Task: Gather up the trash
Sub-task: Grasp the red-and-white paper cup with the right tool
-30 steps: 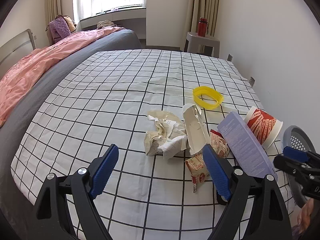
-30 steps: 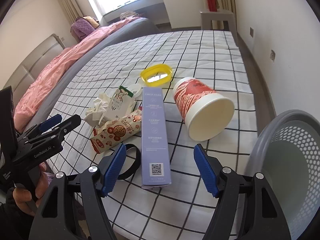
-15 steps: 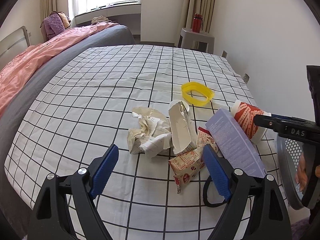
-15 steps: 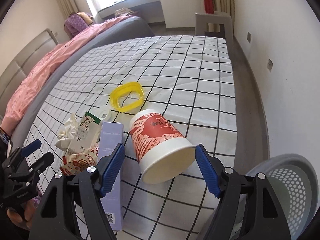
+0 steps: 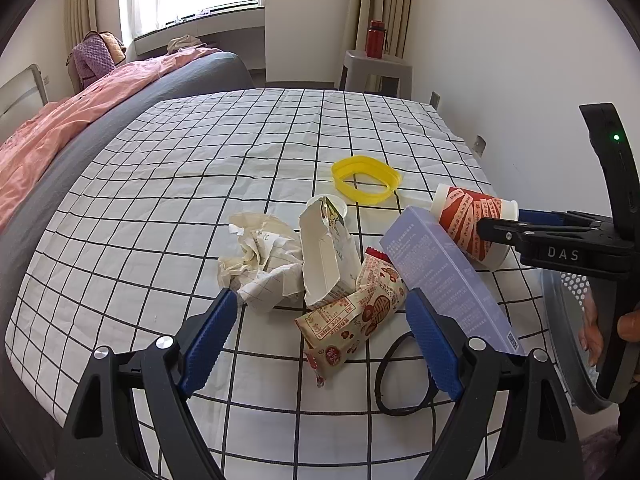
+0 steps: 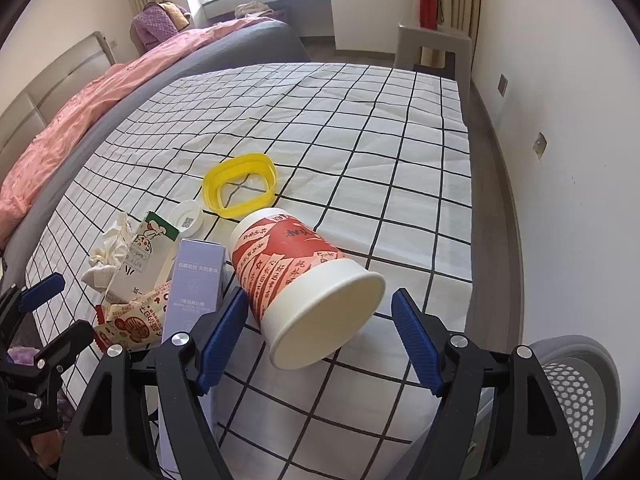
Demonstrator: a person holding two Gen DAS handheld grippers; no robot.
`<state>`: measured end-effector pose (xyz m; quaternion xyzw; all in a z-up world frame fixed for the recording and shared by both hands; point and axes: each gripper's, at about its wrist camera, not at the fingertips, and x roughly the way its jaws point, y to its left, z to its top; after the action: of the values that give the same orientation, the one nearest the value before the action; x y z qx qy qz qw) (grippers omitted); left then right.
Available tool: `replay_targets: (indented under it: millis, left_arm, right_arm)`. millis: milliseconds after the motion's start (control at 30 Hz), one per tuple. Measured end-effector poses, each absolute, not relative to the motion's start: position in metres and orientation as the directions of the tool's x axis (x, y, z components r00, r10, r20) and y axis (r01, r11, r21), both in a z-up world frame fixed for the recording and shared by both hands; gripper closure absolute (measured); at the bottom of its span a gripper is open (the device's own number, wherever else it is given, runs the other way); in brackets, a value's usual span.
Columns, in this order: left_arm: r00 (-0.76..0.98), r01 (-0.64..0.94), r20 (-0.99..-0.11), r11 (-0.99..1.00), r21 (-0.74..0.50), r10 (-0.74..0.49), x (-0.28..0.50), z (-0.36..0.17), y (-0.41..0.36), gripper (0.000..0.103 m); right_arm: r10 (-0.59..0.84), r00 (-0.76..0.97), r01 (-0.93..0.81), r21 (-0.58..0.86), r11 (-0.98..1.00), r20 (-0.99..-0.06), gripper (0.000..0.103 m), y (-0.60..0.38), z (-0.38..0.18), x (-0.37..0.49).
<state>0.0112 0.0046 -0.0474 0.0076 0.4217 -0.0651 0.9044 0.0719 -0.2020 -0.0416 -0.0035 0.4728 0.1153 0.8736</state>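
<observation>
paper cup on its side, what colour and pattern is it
The paper cup is red-orange with white banner-like strips of printed text, plus a white rim band. Clearest in the right wrist view.

My left gripper (image 5: pixel 320 340) consists of two matte black plastic arms, each carrying a blue ribbed rubber finger pad (image 5: pixel 208 342) and a round silver screw (image 5: pixel 163 343) at the pivot. My right gripper (image 6: pixel 318 336) has the same construction: black arms, blue ridged pads (image 6: pixel 416 344), silver screw heads (image 6: pixel 458 340). Seen from the left wrist camera, the right unit's black body bears white "DAS" lettering (image 5: pixel 563 254) and a lit green indicator (image 5: pixel 616 137). Bare skin of my right hand (image 5: pixel 592 330) shows beside its handle.
</observation>
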Motion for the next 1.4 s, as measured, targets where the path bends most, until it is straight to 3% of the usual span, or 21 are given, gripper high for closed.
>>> replay_targets:
  millis: [167,367,600,933,1033,1400]
  left_arm:
    - [0.639,0.113,-0.762,0.992,-0.048,-0.109,0.012,-0.046,0.008,0.021]
    - [0.637,0.109,-0.764,0.993,-0.043,-0.103,0.014,-0.047,0.008,0.021]
    - [0.633,0.098,-0.769,0.994,-0.044,-0.096,0.017,-0.049,0.011,0.021]
    - [0.628,0.104,-0.771,0.993,-0.058,-0.11,0.018,-0.049,0.012,0.021]
    - [0.629,0.108,-0.77,0.993,-0.053,-0.109,0.016,-0.048,0.011,0.021]
    - [0.615,0.128,-0.777,0.989,-0.074,-0.138,0.01,-0.048,0.001,0.021]
  right_arm:
    - [0.22,0.556,-0.216,0.116,0.969,-0.802,0.024,-0.208,-0.025,0.066]
    - [0.251,0.538,-0.287,0.104,0.952,-0.805,0.024,-0.194,-0.014,0.083]
    - [0.233,0.419,-0.4,0.052,0.915,-0.878,0.024,-0.176,-0.033,0.114]
    - [0.183,0.294,-0.478,0.022,0.878,-0.938,0.032,-0.163,-0.055,0.127]
    - [0.173,0.266,-0.464,0.031,0.885,-0.948,0.042,-0.16,-0.066,0.128]
    - [0.276,0.473,-0.164,0.225,0.961,-0.837,0.043,-0.204,-0.042,0.074]
